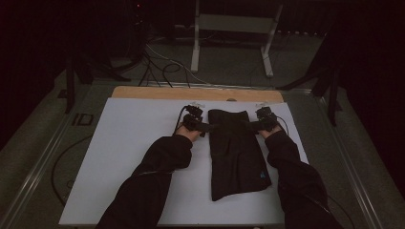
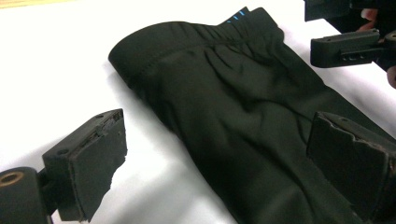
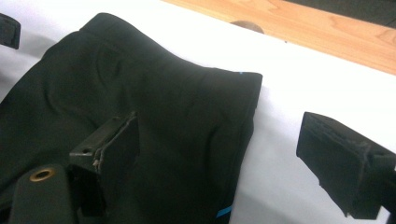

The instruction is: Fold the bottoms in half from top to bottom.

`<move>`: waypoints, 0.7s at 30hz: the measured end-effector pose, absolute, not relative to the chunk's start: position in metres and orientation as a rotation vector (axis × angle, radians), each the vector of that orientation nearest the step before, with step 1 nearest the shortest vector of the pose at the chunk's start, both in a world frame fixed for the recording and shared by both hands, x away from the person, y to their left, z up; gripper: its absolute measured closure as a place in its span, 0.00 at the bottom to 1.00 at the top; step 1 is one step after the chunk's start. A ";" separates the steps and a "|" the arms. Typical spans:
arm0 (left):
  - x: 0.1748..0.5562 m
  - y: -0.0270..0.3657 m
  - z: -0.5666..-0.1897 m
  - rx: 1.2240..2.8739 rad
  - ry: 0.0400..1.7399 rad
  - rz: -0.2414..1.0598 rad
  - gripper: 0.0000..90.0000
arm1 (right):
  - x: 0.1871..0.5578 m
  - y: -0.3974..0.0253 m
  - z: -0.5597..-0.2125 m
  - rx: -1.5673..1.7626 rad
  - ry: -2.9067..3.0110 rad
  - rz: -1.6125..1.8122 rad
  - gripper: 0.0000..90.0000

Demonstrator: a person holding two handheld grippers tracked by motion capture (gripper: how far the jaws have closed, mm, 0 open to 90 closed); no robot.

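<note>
I have a white board (image 1: 138, 143) spread over the table, and on it a dark folded garment (image 1: 236, 152), probably shorts, lying lengthwise away from me so its far end sits between my two tools. That layout makes sense: both far corners are reachable at once.

My left gripper (image 2: 215, 158) is spread wide, holding nothing. One jaw stands over bare board beside the garment's edge; the other hangs over the cloth itself. The straddle brackets the folded edge, which I judge to be the setup for pinching that side.

My right gripper (image 3: 219, 163) mirrors it, also wide open and empty. One jaw sits above the fabric, the other over white board just past the garment's edge, with the corner lying in the gap between them.

A small blue tag (image 1: 262, 174) marks the near end, well behind both jaws. The high view is dim, so I cannot tell whether the jaws touch the cloth.
</note>
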State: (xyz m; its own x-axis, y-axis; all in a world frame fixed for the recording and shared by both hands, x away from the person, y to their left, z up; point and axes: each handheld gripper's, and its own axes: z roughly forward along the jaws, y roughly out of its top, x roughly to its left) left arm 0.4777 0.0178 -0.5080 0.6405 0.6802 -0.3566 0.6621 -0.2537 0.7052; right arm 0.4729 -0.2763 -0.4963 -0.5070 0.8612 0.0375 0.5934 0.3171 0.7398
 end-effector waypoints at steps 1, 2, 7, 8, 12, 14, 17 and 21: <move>0.479 0.017 -0.509 1.972 1.064 0.027 0.07 | 0.475 -0.277 -0.497 1.316 2.215 1.011 0.15; 0.480 0.017 -0.509 1.980 1.071 0.029 0.08 | 0.476 -0.278 -0.499 1.338 2.216 1.027 0.16; 0.484 0.014 -0.513 2.006 1.083 0.022 0.08 | 0.481 -0.279 -0.505 1.378 2.239 1.019 0.18; 0.485 0.014 -0.514 2.009 1.080 0.024 0.08 | 0.481 -0.278 -0.506 1.386 2.242 1.026 0.18; 0.485 0.013 -0.515 2.014 1.088 0.047 0.13 | 0.483 -0.276 -0.509 1.390 2.248 1.014 0.17; 0.485 0.013 -0.516 2.015 1.103 0.088 0.18 | 0.486 -0.274 -0.511 1.406 2.255 1.001 0.19; 0.486 0.013 -0.517 2.022 1.098 0.087 0.18 | 0.489 -0.275 -0.513 1.422 2.246 0.998 0.20; 0.489 0.013 -0.521 2.028 1.105 0.067 0.20 | 0.493 -0.275 -0.515 1.447 2.248 0.984 0.21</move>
